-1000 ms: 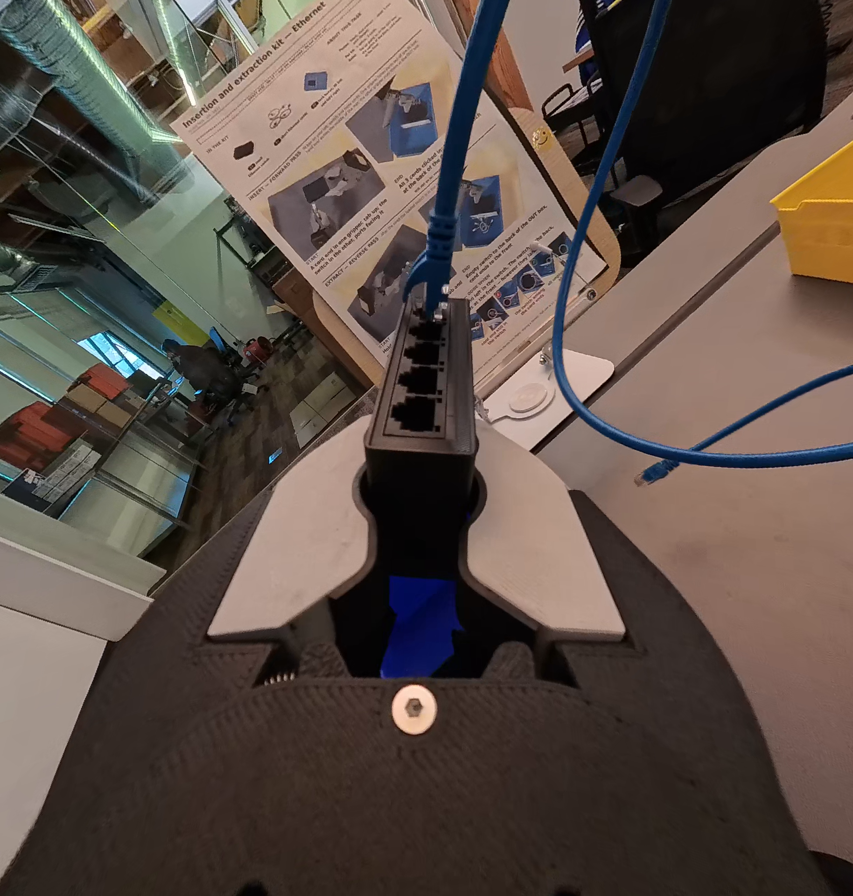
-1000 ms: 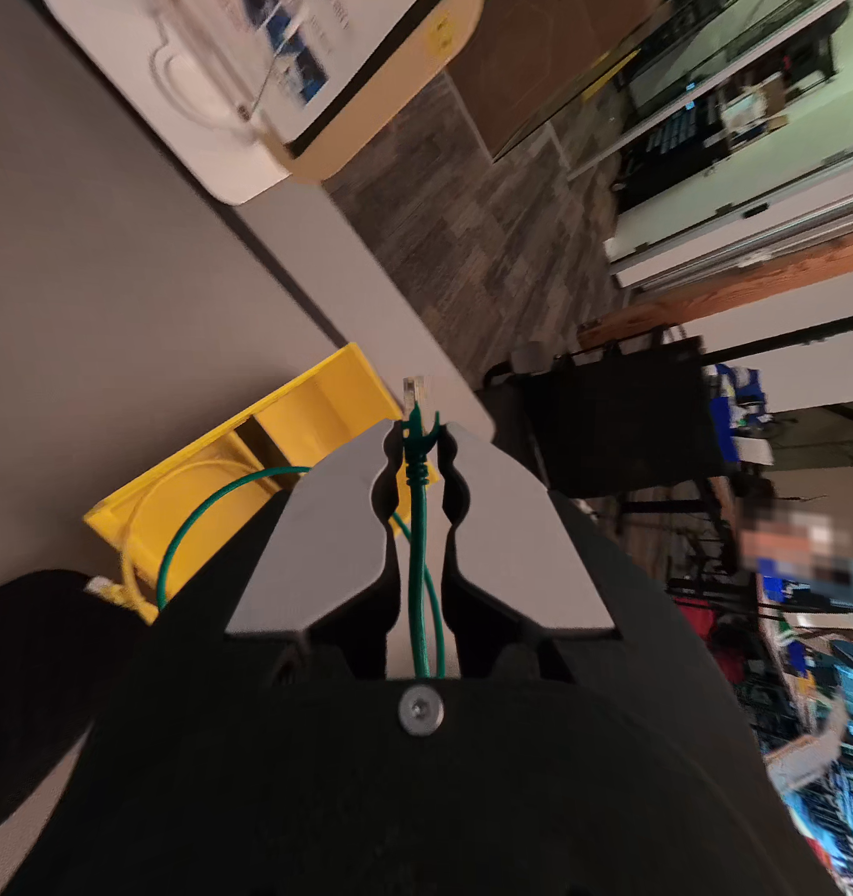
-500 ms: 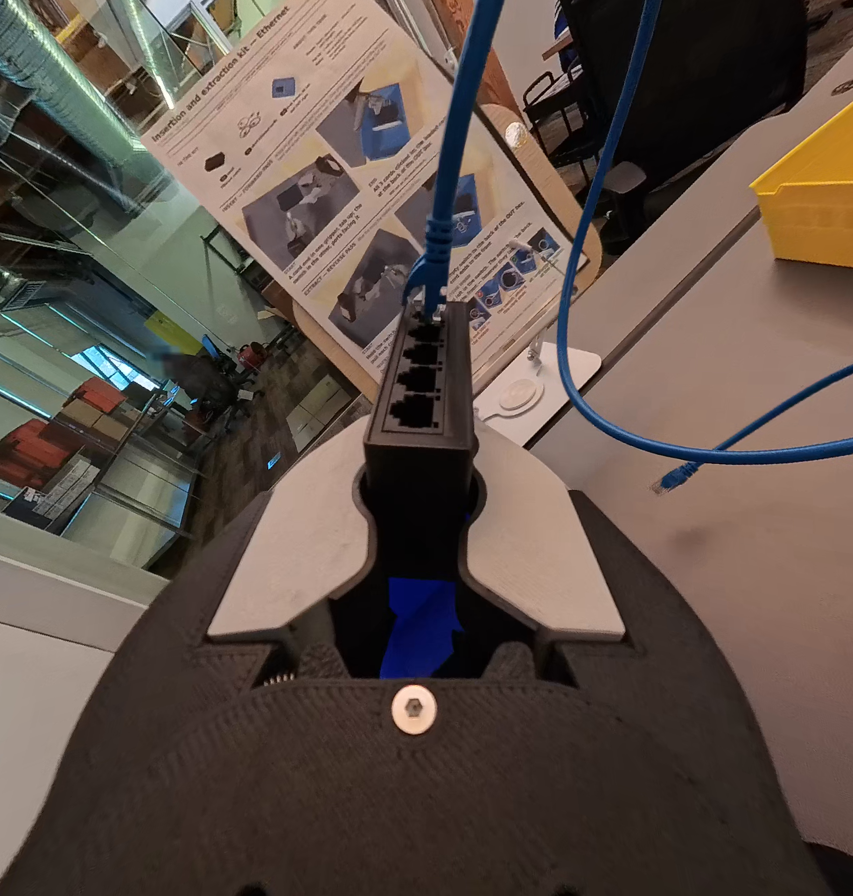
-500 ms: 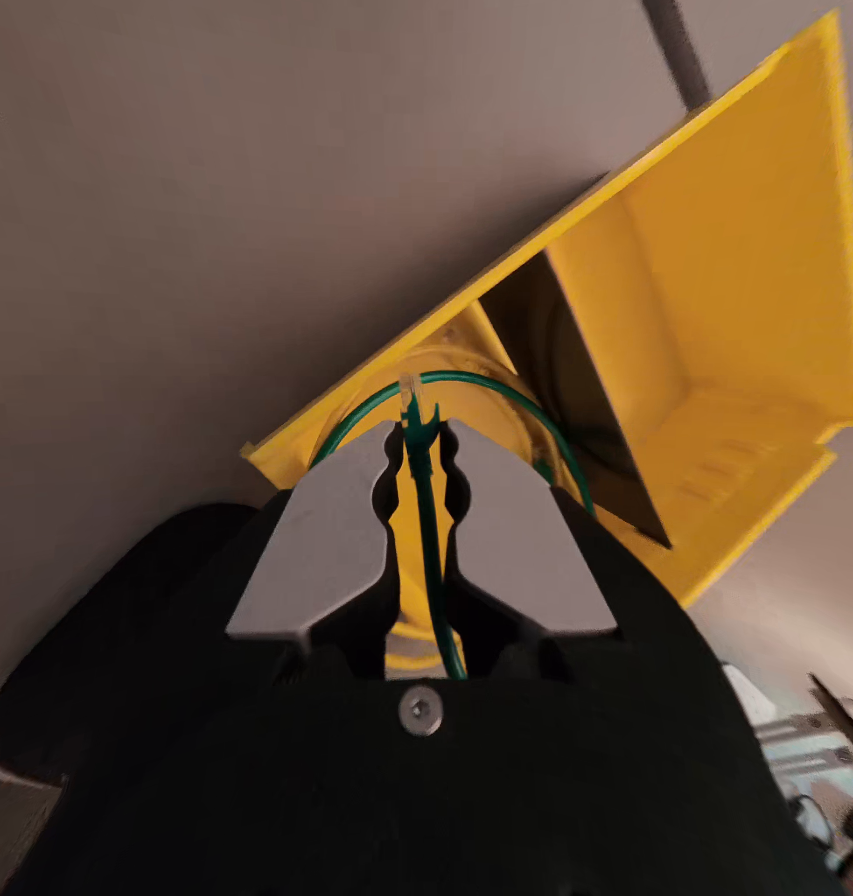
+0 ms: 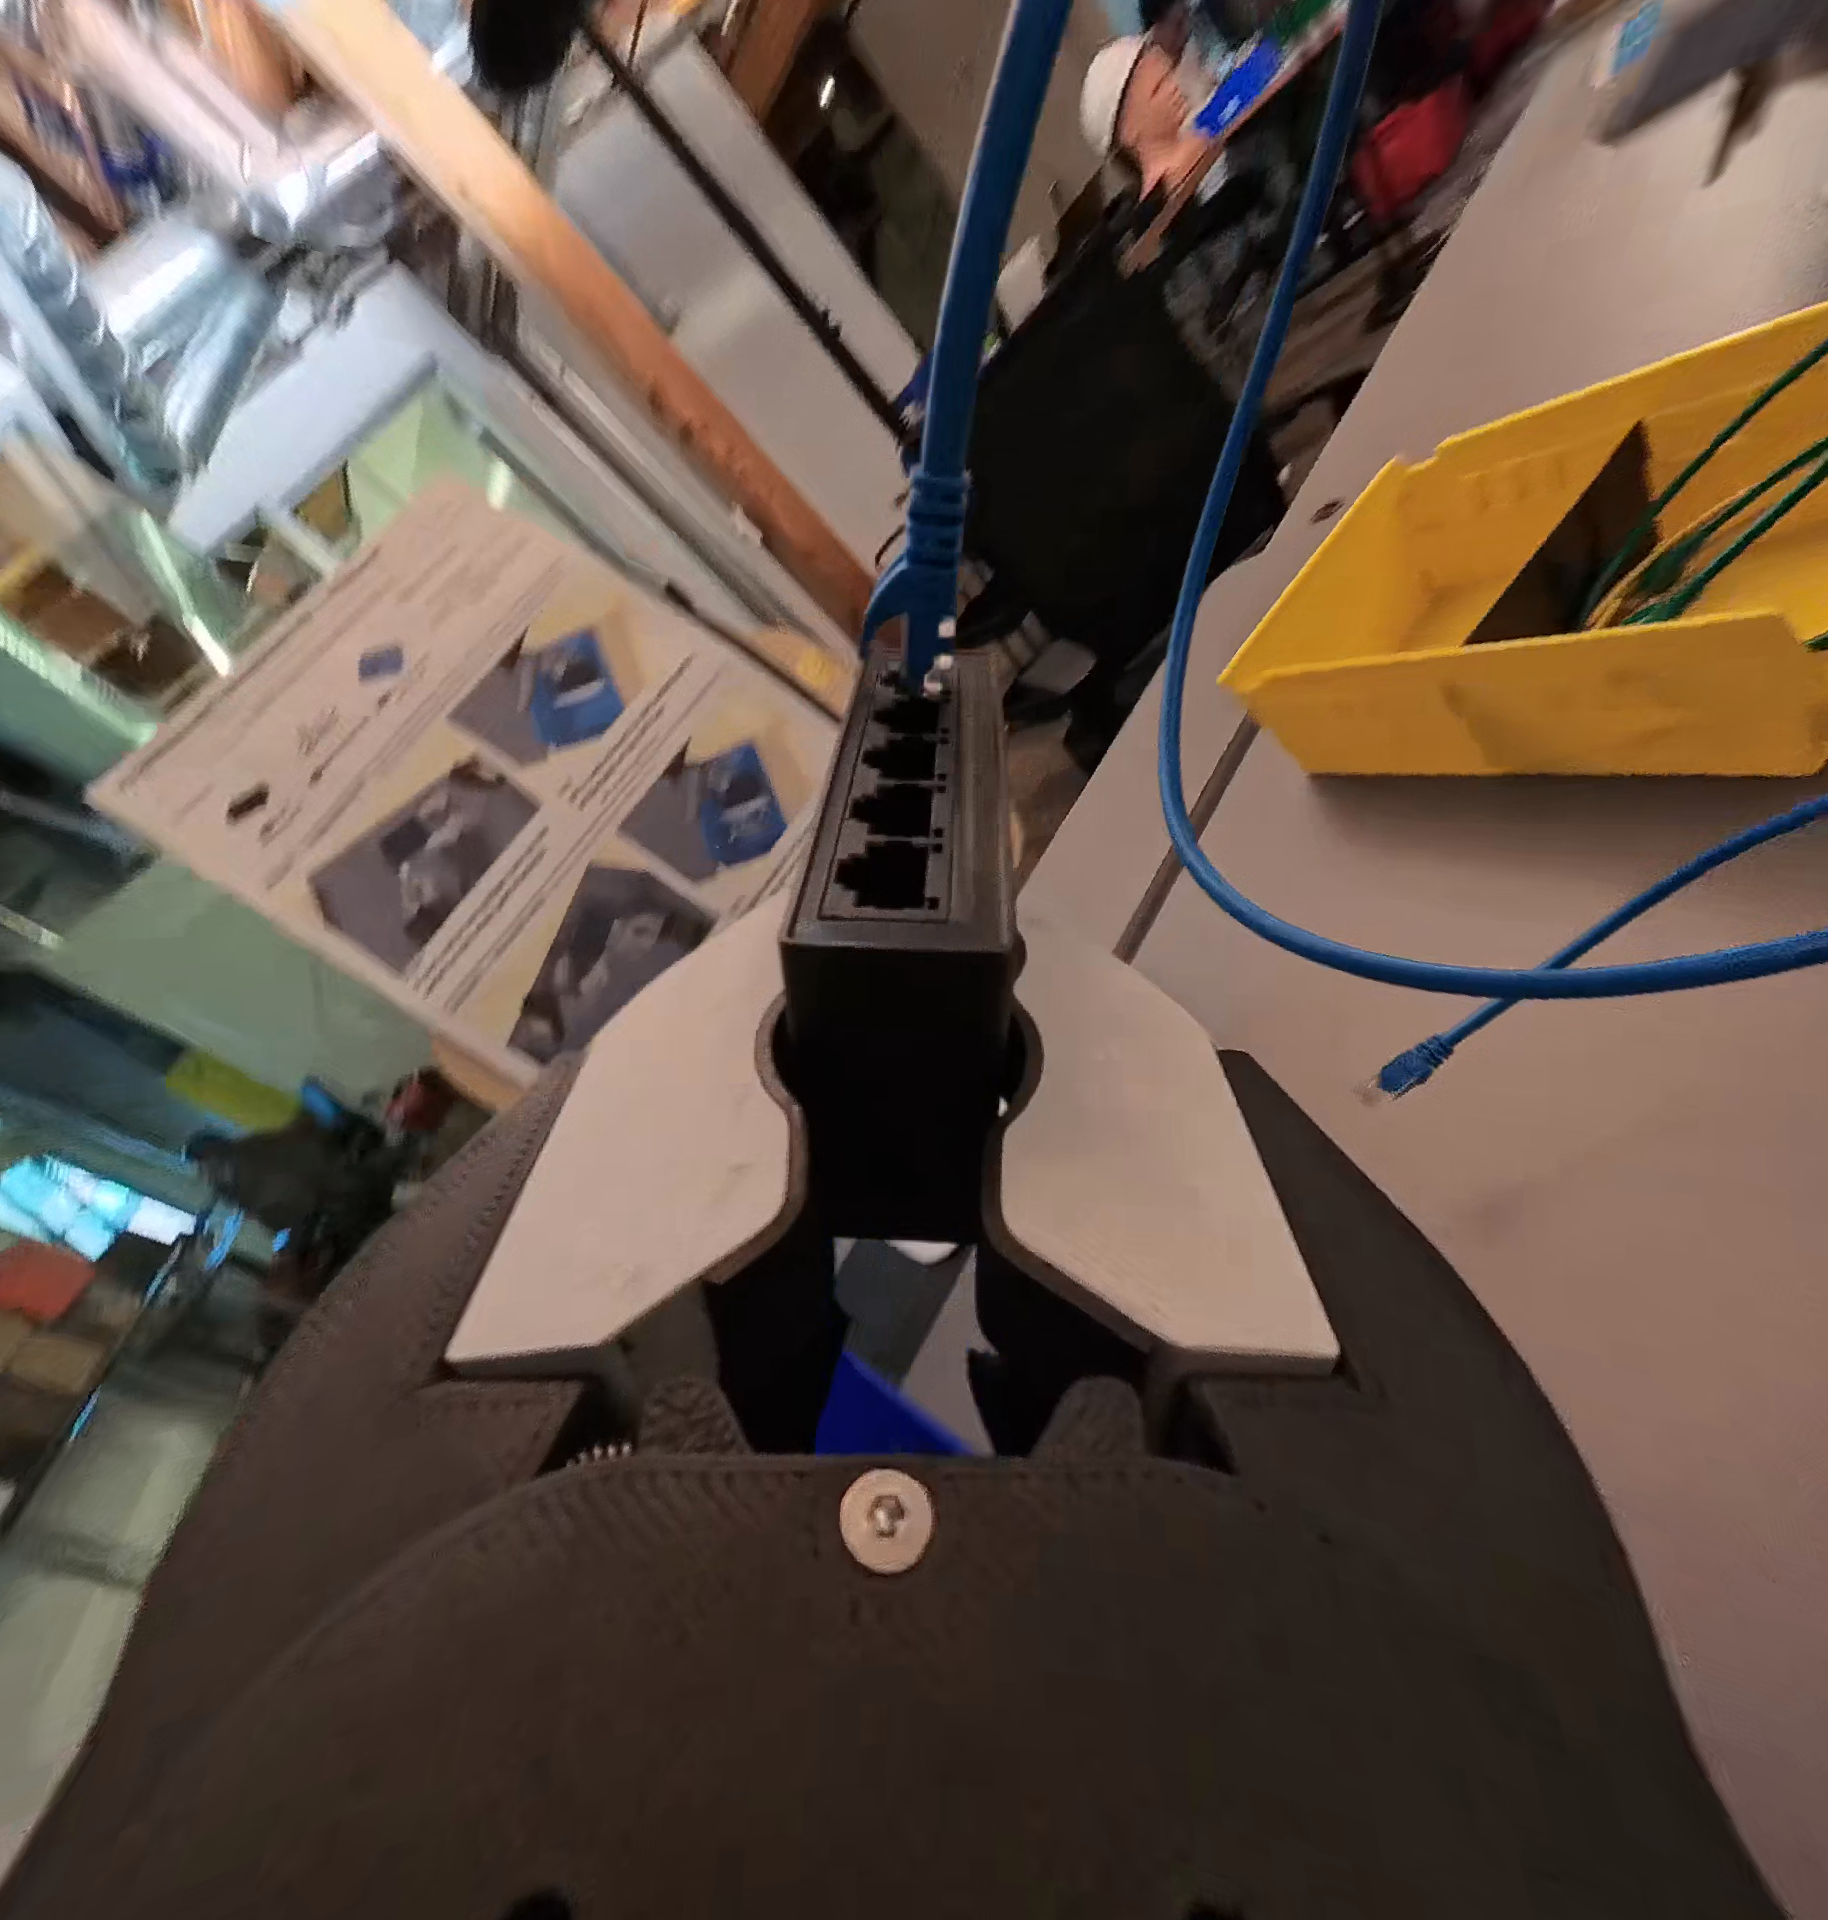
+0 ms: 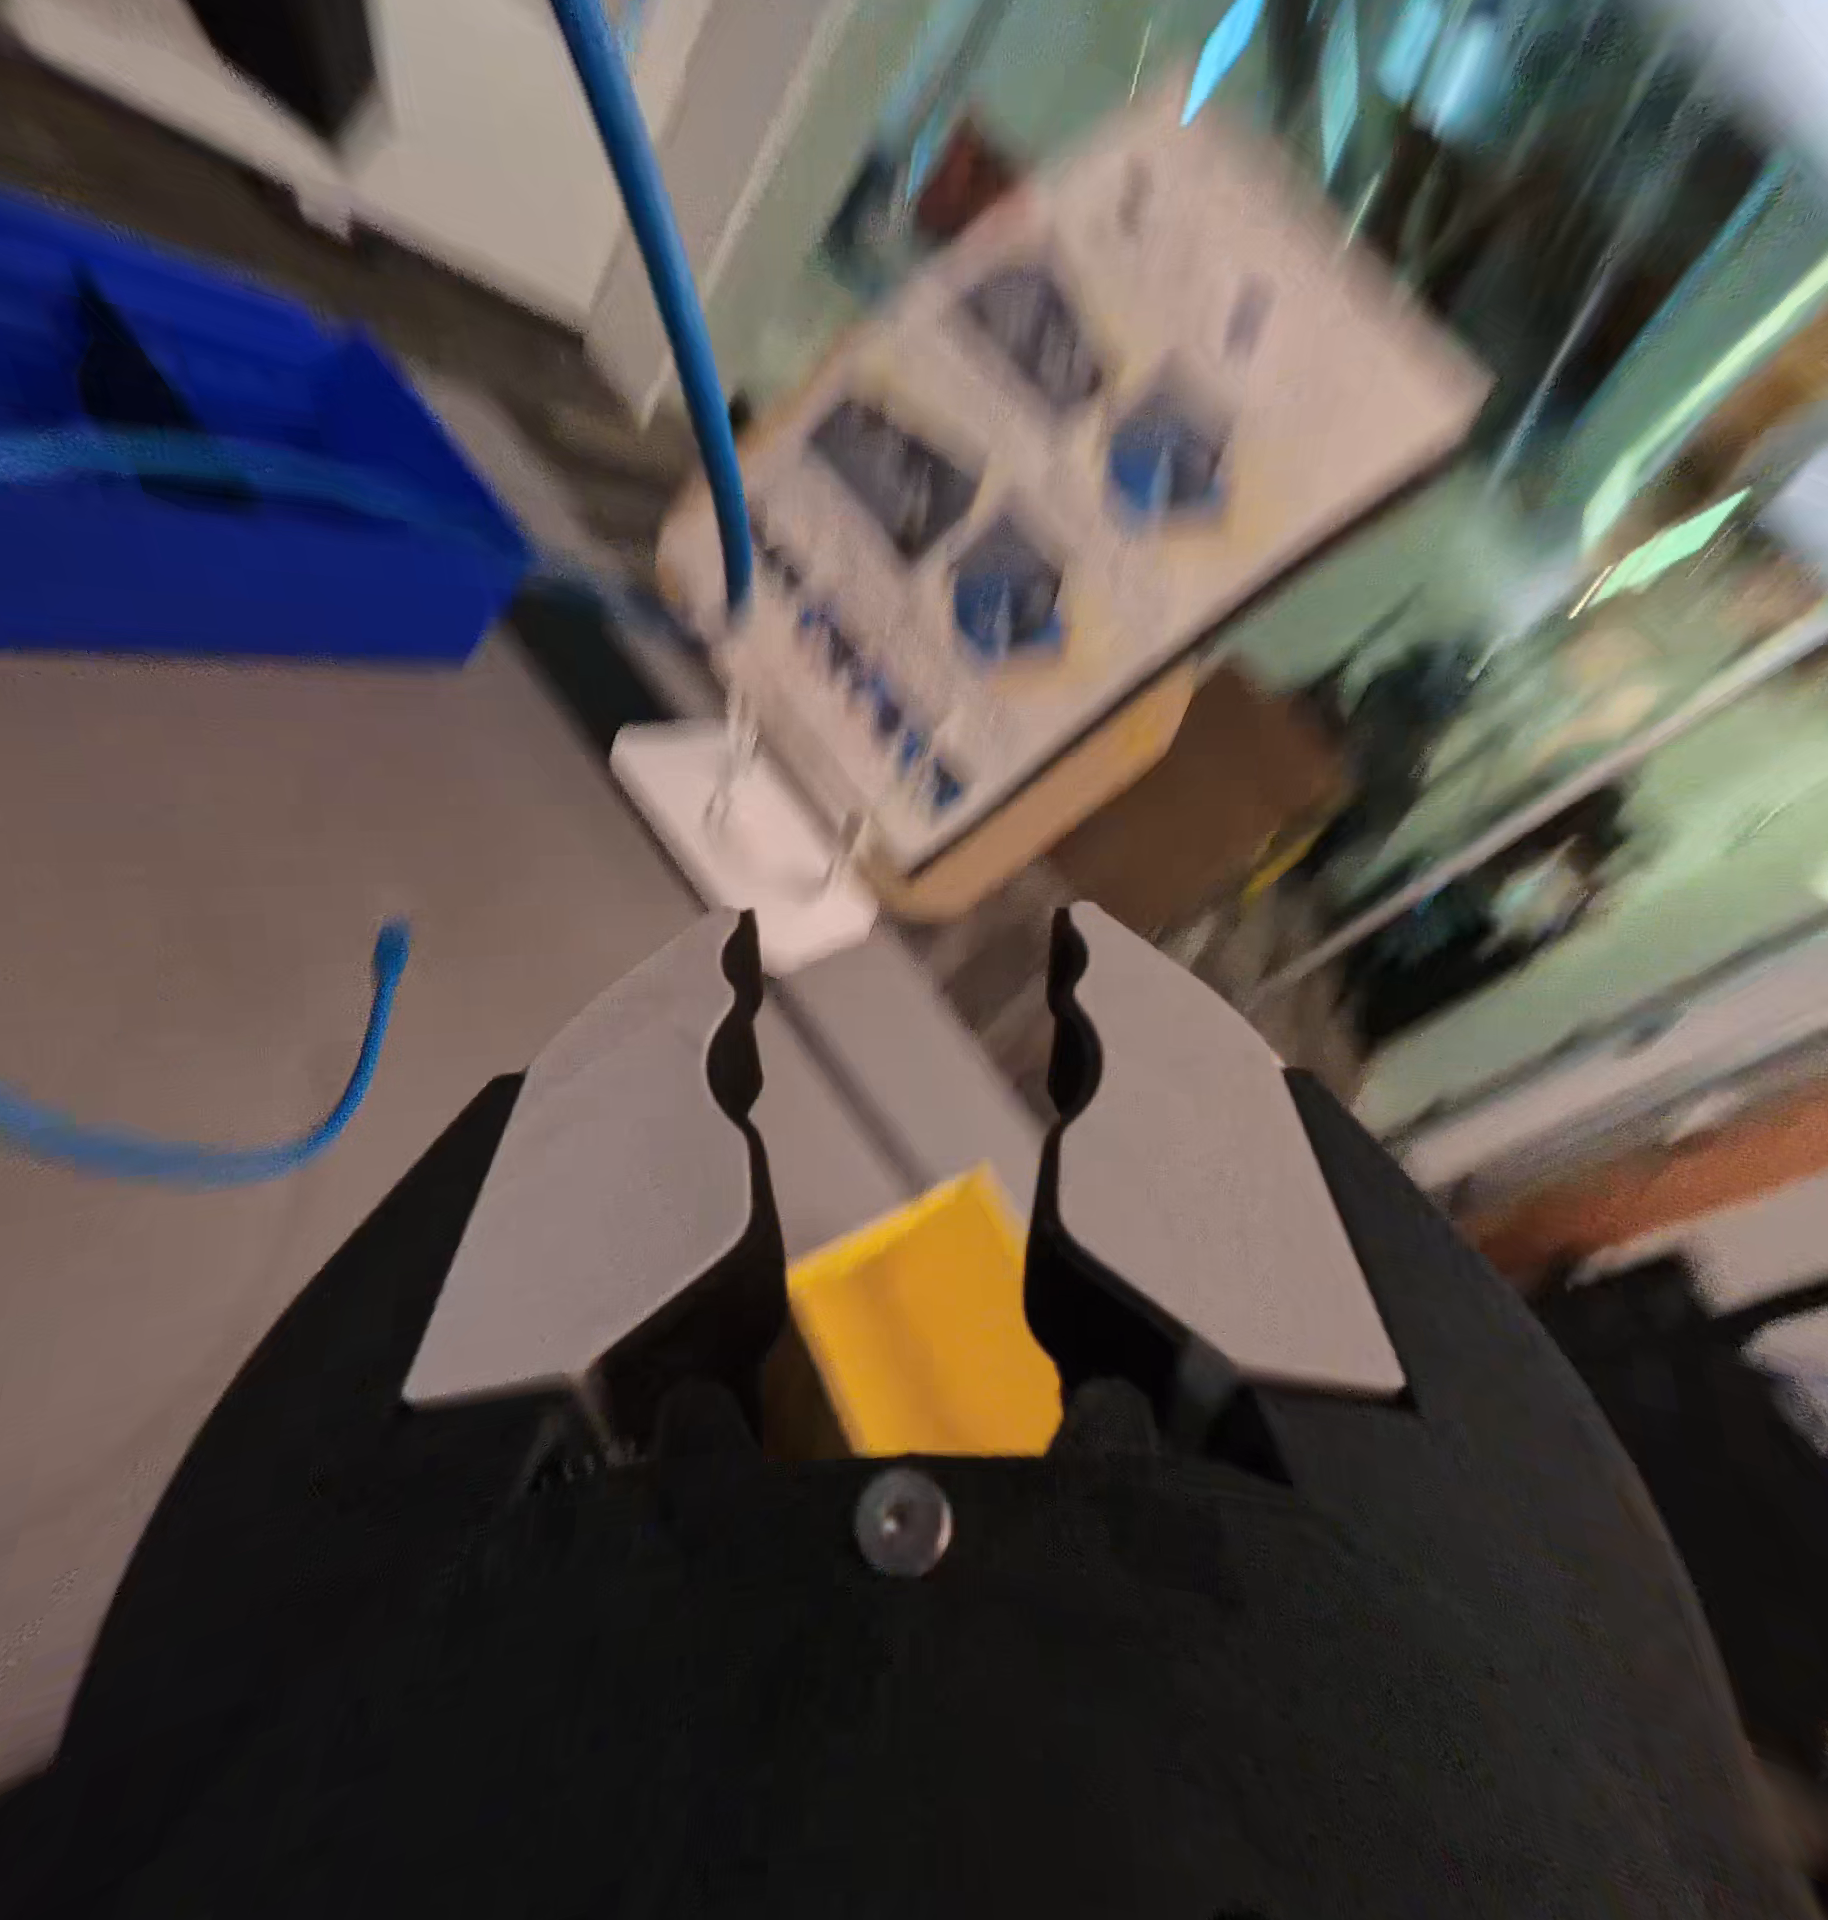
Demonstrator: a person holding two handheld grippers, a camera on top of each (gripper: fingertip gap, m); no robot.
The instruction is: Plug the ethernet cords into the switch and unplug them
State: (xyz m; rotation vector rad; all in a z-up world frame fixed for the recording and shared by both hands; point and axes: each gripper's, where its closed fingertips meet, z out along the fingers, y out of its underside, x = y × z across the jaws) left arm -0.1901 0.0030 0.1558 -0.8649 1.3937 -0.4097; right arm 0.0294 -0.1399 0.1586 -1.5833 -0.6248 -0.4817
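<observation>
Closest to the left camera, clamped between the fingers (image 5: 671,1122) of the left gripper (image 5: 899,1049): the black switch (image 5: 905,997), held by its near end with the row of ports facing up and open to view, probably so plugs can come in or out from above while the body stays steady. At the far end of that row, seated in the last port: the blue cord (image 5: 941,499), rising steeply out of frame, then looping back down so its loose plug (image 5: 1409,1072) lies on the grey counter (image 5: 1512,1299) just right of the gripper. Nearer four ports bare. Farther right on the counter: a yellow bin (image 5: 1512,686) with green cords (image 5: 1720,520) coiled inside, likely the place for finished cords. Beyond the counter edge, propped up: an instruction board (image 5: 453,779). Over on the right side, much blurred by motion: the right gripper (image 6: 905,935) with fingers (image 6: 629,1143) spread wide and nothing between them, above a corner of the yellow bin (image 6: 910,1320), pointed toward the hanging blue cord (image 6: 681,312), seemingly freed for the next pull. Blue bin (image 6: 214,520) at far left.
</observation>
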